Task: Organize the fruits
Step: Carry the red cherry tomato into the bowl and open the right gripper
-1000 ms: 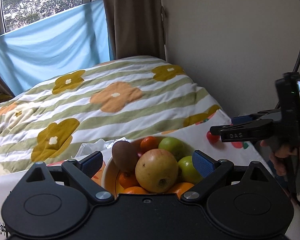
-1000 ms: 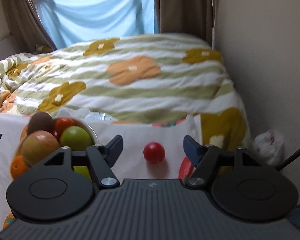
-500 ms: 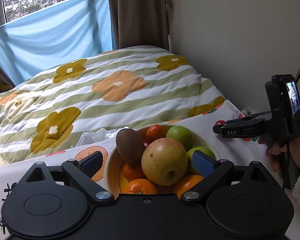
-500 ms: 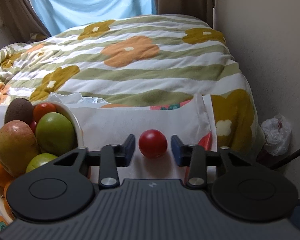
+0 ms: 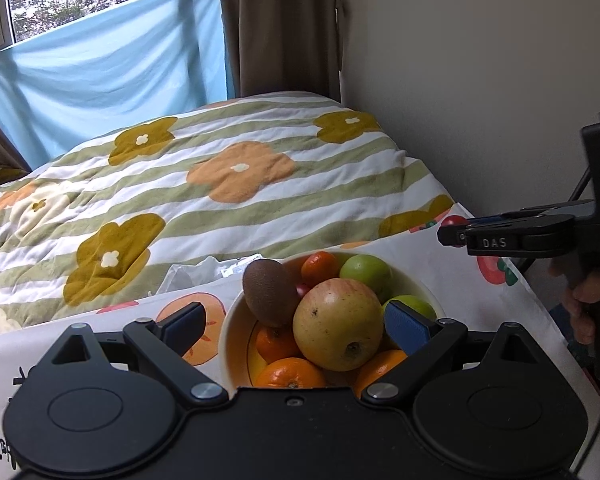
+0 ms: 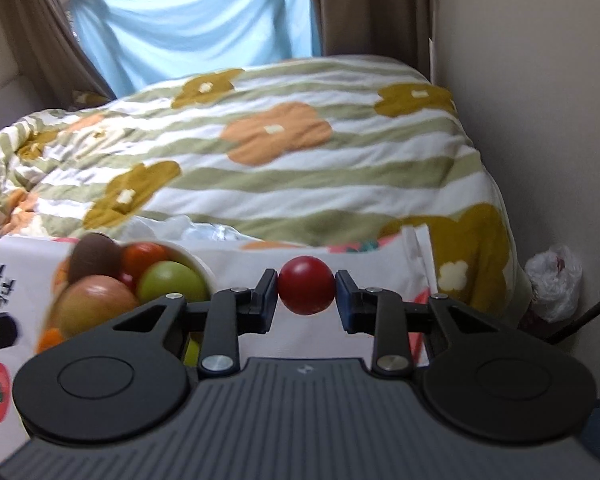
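Observation:
A cream bowl (image 5: pixel 230 332) holds a large yellow-red apple (image 5: pixel 337 324), a brown kiwi (image 5: pixel 269 293), green fruits and several oranges. My left gripper (image 5: pixel 296 322) is open, its fingers on either side of the bowl's front. My right gripper (image 6: pixel 306 296) is shut on a small red tomato (image 6: pixel 307 290) and holds it above the white fruit-print cloth, right of the bowl (image 6: pixel 188 260). In the left wrist view the right gripper (image 5: pixel 452 234) sits right of the bowl with the tomato (image 5: pixel 453 222) at its tip.
A quilt with green stripes and flowers (image 5: pixel 228 184) covers the bed behind the cloth-covered table (image 5: pixel 500 304). A wall (image 5: pixel 480 80) runs along the right. A white plastic bag (image 6: pixel 554 280) lies on the floor at the right. Crumpled clear plastic (image 5: pixel 204 270) lies behind the bowl.
My right gripper closed on the red tomato and lifted it off the cloth. The left gripper stayed open at the bowl, its view shifting slightly.

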